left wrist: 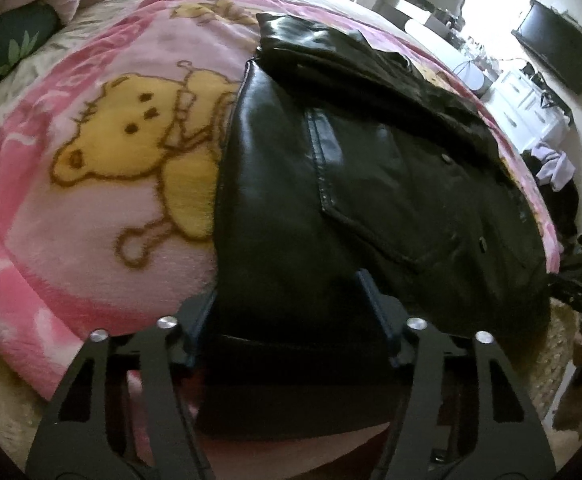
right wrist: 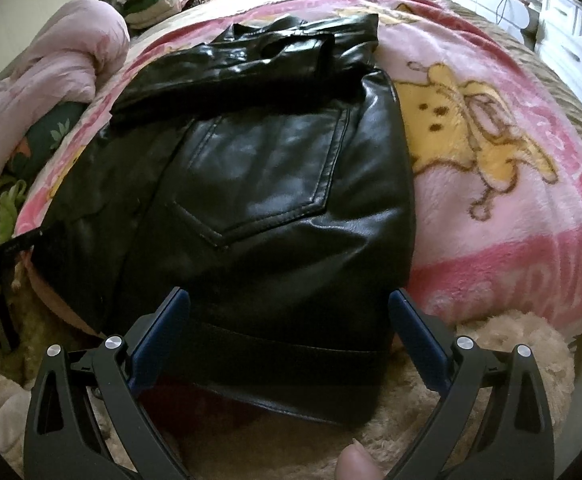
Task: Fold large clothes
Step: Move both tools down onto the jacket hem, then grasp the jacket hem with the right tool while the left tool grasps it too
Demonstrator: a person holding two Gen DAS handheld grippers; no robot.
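Garment: I saw a glossy black faux-leather jacket (left wrist: 371, 184) lying on a pink fleece blanket with a yellow cartoon bear (left wrist: 103, 152), spread over the bed.
Position: its hem edge hung nearest me, at the blanket's near border, over a beige shaggy cover (right wrist: 491, 344).
Progress: I judged the fold partly done. The sides looked already turned in, giving a narrow oblong, and one sleeve lay crosswise over the upper part.
Remaining: the lengthwise fold, hem up towards collar, did not look started.
Surface: shiny, creased lightly, a stitched patch pocket (right wrist: 263, 176) facing up; the material looked stiff and slippery, so I expected it to resist a sharp crease.
Left gripper (left wrist: 291, 308): fingers stood on either side of the hem edge with leather between them; I could not tell whether the pads pressed on it.
Right gripper (right wrist: 289, 336): blue pads stood apart, straddling the hem, with visible gaps to the leather; nothing clamped.
Operator: a fingertip (right wrist: 357, 462) showed at the bottom of the right view.
Surroundings: a crumpled pale pink duvet (right wrist: 47, 80) sat beside the jacket's far side.
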